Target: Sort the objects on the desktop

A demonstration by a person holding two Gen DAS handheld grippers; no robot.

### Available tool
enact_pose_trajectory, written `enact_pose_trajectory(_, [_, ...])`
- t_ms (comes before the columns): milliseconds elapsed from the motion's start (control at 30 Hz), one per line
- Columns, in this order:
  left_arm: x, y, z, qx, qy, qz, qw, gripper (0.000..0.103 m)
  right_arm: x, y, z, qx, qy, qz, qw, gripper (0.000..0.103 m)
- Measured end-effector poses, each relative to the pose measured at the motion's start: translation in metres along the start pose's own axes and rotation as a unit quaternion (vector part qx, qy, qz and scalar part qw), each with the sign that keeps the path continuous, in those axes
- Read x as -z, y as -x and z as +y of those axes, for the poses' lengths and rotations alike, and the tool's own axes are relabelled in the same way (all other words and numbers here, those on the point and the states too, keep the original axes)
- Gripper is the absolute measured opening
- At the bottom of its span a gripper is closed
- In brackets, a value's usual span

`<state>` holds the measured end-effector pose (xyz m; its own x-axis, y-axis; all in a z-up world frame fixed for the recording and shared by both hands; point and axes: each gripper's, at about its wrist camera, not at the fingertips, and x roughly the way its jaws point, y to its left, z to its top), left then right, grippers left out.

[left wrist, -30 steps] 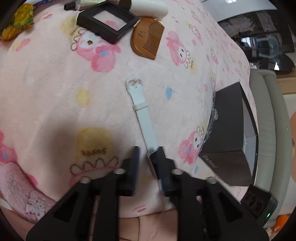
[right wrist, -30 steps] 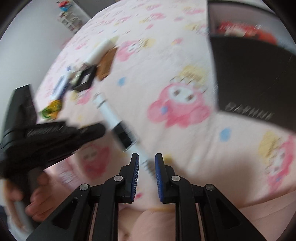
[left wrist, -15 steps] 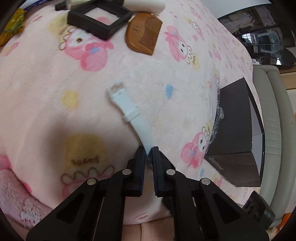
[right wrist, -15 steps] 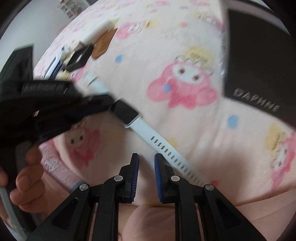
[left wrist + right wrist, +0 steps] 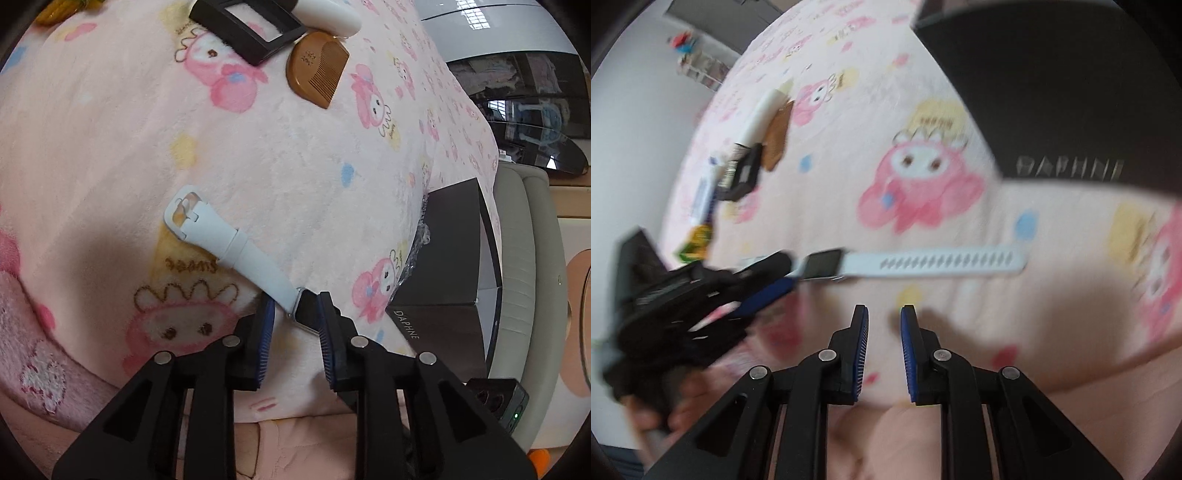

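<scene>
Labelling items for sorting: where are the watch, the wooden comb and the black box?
watch [image 5: 255,262], left wrist view, white strap.
wooden comb [image 5: 306,66], left wrist view, solid back.
black box [image 5: 443,258], left wrist view, side wall.

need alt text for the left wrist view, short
The left hand-held gripper has its fingers around the dark face of a white-strapped watch lying on a pink cartoon-print blanket. Farther off lie a wooden comb and a black square frame; a black box sits to the right.

White-strapped smartwatch [image 5: 258,266] with dark screen lies outstretched on the pink blanket [image 5: 110,129].
</scene>
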<state>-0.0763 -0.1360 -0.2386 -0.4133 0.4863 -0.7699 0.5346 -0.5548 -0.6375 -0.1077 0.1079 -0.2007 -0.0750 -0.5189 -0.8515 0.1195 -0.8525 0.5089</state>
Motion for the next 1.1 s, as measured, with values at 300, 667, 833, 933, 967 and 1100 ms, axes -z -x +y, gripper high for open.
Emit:
enact_pose_trajectory(300, [-0.004, 0.003, 0.005, 0.015, 0.023, -0.030, 0.9992, 0.022, -0.007, 0.003, -0.027, -0.029, -0.100, -0.027, 0.994, 0.016])
enact_pose_trajectory(667, [-0.007, -0.011, 0.019, 0.051, 0.071, -0.003, 0.9961, 0.024, -0.017, -0.015, -0.048, -0.074, -0.199, -0.056, 0.976, 0.025])
enact_pose_trajectory(833, [-0.004, 0.001, 0.004, 0.014, 0.021, -0.048, 0.9985, 0.023, -0.018, 0.000, -0.035, -0.026, -0.152, -0.111, 0.982, 0.025])
enact_pose_trajectory(933, [-0.004, 0.001, 0.001, -0.003, 0.007, -0.058, 0.9983, 0.023, -0.018, 0.010, -0.028, 0.003, -0.123, -0.145, 0.982, 0.025])
enact_pose_trajectory(967, [-0.005, -0.002, 0.002, -0.006, 0.011, -0.055, 0.9984, 0.024, -0.019, 0.009, -0.026, 0.008, -0.117, -0.147, 0.982, 0.025])
enact_pose_trajectory(1100, [-0.010, -0.012, 0.008, -0.017, 0.019, -0.045, 0.9986, 0.023, -0.024, -0.017, -0.032, -0.005, -0.124, -0.097, 0.988, 0.026])
